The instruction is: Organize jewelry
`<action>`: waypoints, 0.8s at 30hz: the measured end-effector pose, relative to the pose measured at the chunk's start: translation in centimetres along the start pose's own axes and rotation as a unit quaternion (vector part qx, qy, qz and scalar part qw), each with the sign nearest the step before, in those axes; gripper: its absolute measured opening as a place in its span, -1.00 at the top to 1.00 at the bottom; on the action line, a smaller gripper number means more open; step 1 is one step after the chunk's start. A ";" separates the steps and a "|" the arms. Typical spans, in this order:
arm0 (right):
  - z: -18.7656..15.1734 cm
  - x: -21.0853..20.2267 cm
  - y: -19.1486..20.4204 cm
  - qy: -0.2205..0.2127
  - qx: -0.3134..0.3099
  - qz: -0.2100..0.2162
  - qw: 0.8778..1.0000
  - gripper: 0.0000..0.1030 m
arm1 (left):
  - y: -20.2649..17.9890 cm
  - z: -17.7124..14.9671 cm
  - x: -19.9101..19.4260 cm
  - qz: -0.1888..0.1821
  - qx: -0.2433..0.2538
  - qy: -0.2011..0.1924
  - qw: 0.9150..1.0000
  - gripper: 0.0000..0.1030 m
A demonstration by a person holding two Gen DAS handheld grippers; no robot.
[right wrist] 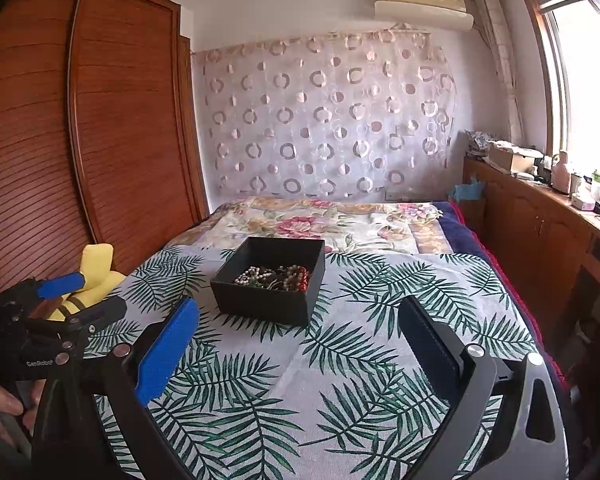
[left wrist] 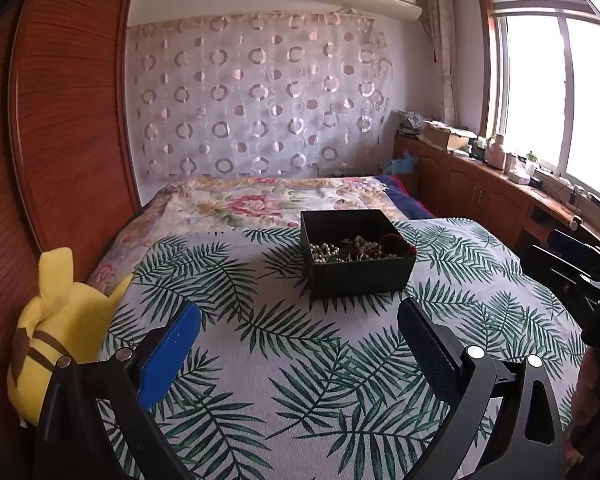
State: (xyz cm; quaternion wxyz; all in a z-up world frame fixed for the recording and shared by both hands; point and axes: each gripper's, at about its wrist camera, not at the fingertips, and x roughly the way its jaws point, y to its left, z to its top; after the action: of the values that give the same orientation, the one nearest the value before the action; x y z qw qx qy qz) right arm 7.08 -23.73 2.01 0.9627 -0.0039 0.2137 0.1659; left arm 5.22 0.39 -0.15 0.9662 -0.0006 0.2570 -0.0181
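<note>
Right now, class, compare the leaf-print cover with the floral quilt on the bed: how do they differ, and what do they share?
The leaf-print cover shows green fronds on pale grey; the floral quilt shows pink and tan flowers on cream. The leaf-print cover lies at the near end of the bed, the floral quilt at the far end by the curtained wall. The black jewelry box sits on the leaf-print cover; nothing sits on the floral quilt. Both lie flat on the bed.

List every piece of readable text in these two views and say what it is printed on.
"GenRobot", final letter cut off by the finger in front: white print on the black body of the left gripper, seen in the right wrist view.
Air conditioner: a small badge, too blurred to read.
Items on the window counter: any labels too small to read.
Nothing else legible.
</note>
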 end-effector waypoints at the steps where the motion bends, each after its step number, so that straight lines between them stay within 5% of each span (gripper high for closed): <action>1: 0.0 -0.1 0.0 -0.001 0.000 -0.002 1.000 -0.95 | 0.0 0.0 0.0 -0.001 -0.001 -0.001 1.000 -0.85; 24: -0.1 0.1 -0.2 -0.004 0.002 -0.012 1.000 -0.95 | -0.4 0.3 -1.0 0.002 -0.002 -0.016 1.000 -0.85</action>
State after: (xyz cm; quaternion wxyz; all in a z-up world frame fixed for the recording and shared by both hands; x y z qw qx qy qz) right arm 7.17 -23.88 1.86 0.9655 -0.0040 0.2098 0.1540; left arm 4.49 0.06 0.61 0.9702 -0.0020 0.2417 -0.0160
